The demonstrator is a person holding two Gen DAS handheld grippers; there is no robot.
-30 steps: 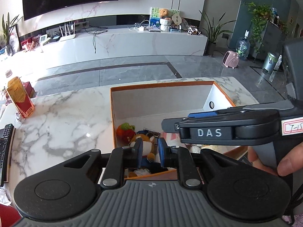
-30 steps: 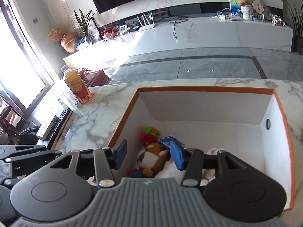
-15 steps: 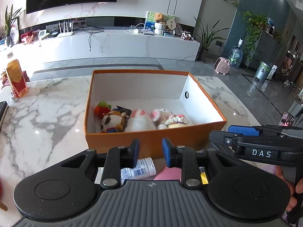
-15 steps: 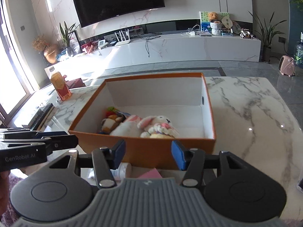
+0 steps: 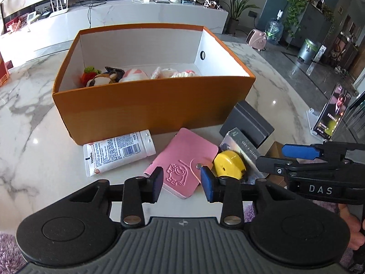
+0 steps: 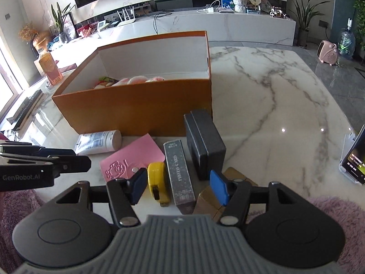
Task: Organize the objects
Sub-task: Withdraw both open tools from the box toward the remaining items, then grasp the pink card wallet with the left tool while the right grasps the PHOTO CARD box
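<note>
Your left claw (image 5: 181, 183) and right claw (image 6: 178, 186) both hang with fingers apart and nothing between them, low over the loose items on the near side of the orange box (image 5: 150, 107). The step in hand looks like choosing the next item to go in with the plush toys (image 5: 136, 76). Take one thing at a time and close across its narrow side, lifting clear of the box's near wall before you carry it in.

The pink card holder (image 5: 182, 162) lies flat on the surface (image 6: 273, 96) straight ahead of your left claw, its near corner between the fingers. The Vaseline tube (image 5: 118, 151) lies to its left, touching the box. Under your right claw sit the yellow tape measure (image 6: 157, 180) and the photo card box (image 6: 179, 173), side by side and touching; the dark grey case (image 6: 204, 146) stands just beyond. Flat items will likely need a tilted pinch at an edge.
</note>
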